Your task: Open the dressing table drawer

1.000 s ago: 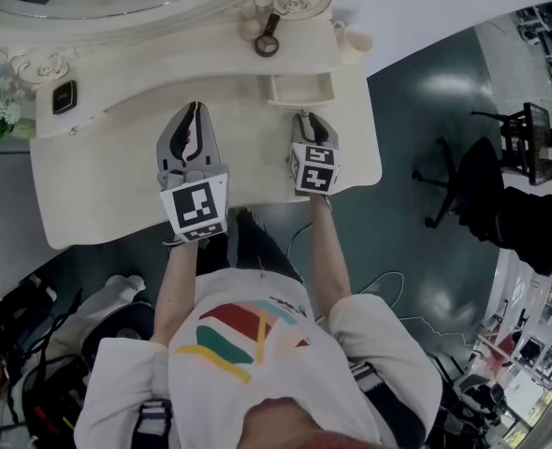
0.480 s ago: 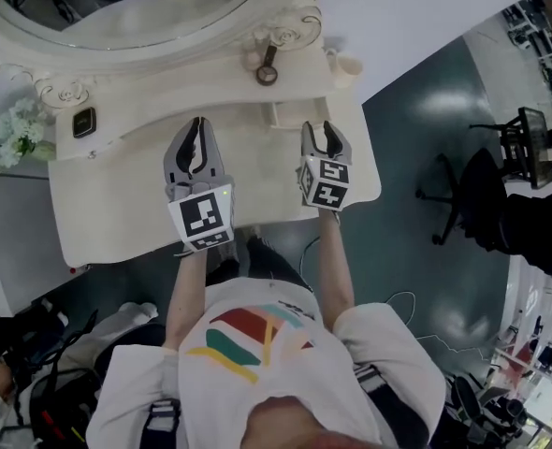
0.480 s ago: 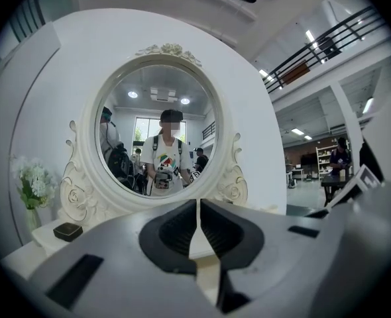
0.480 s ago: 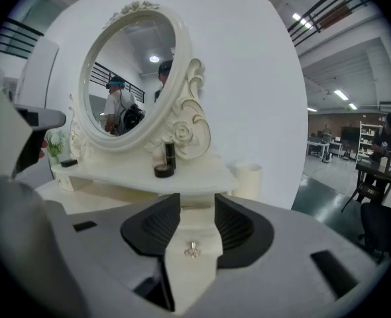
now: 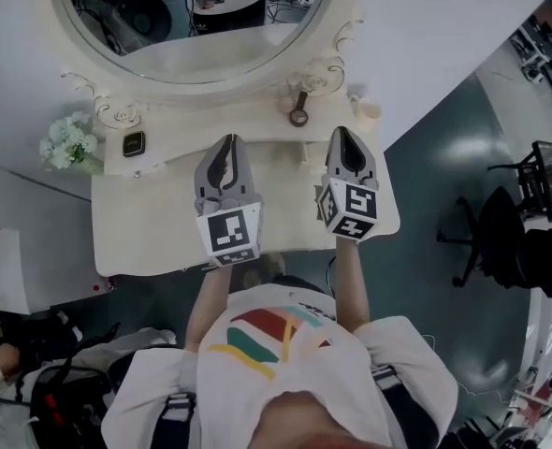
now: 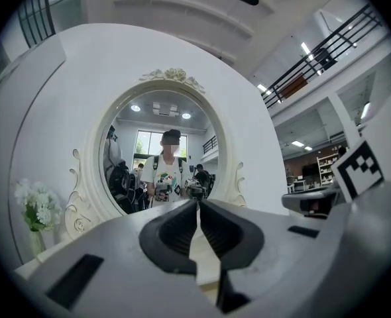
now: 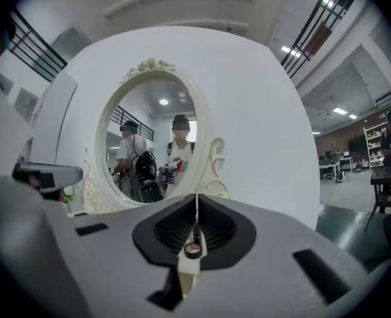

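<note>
The cream dressing table (image 5: 154, 232) stands below me, under its oval mirror (image 5: 196, 17). Its small drawer (image 5: 293, 154) shows between the two grippers, apparently pulled out a little and partly hidden. My left gripper (image 5: 227, 141) is held level above the table top, shut and empty, and faces the mirror (image 6: 157, 158) in the left gripper view. To the right of the drawer, my right gripper (image 5: 348, 132) has just closed its jaws with nothing between them. Its fingertips (image 7: 196, 197) meet.
A small hand mirror (image 5: 298, 115), a cup (image 5: 370, 110), a black watch-like thing (image 5: 134, 143) and white flowers (image 5: 68, 143) sit on the table's raised shelf. An office chair (image 5: 486, 241) stands on the floor at the right. Bags (image 5: 70, 391) lie at the lower left.
Both grippers have risen off the table top. The right one left the drawer front, opened wide, then shut. The head view has tilted up, so more of the mirror shows.
</note>
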